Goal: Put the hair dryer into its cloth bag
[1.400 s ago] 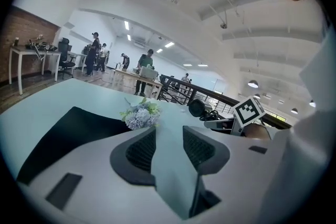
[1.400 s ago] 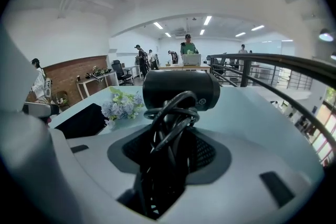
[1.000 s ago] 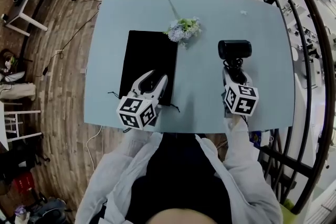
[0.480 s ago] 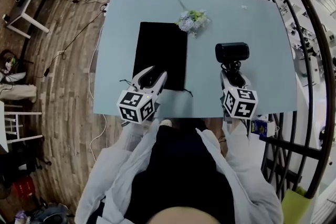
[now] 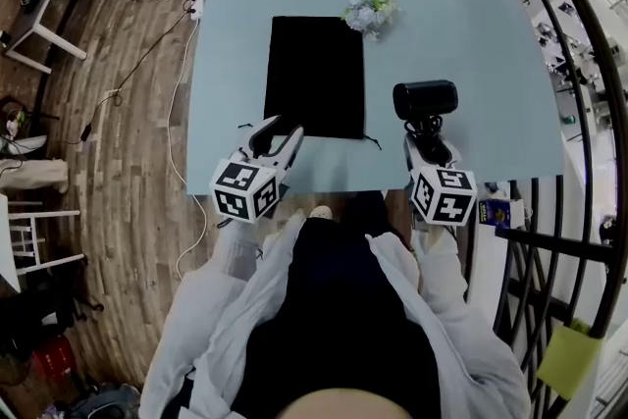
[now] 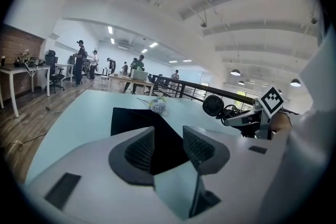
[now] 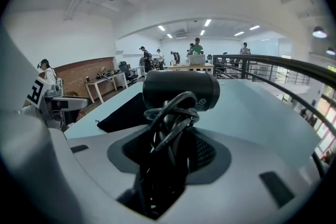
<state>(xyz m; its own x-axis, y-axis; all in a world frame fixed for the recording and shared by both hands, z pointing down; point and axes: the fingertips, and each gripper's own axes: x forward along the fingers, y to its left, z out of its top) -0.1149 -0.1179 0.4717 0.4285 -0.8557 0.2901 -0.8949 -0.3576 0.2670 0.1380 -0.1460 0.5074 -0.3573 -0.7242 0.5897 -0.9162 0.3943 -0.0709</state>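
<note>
A black hair dryer (image 5: 425,101) with its cord wound round the handle is held in my right gripper (image 5: 428,140), shut on the handle; in the right gripper view the hair dryer's barrel (image 7: 181,89) lies crosswise just past the jaws. The black cloth bag (image 5: 316,76) lies flat on the pale blue table (image 5: 471,44), also seen as the bag (image 6: 134,120) in the left gripper view. My left gripper (image 5: 277,134) is open and empty near the bag's near left corner, its fingers (image 6: 140,148) framing the bag's near edge.
A small bunch of pale flowers (image 5: 369,10) lies beyond the bag's far right corner. A black railing (image 5: 579,25) curves along the table's right side. Cables (image 5: 147,44) trail over the wood floor at left. People stand at far desks (image 6: 84,63).
Both grippers have drawn back toward the table's near edge. The right one carried the hair dryer with it; the left one now sits at the bag's near corner instead of over it.
</note>
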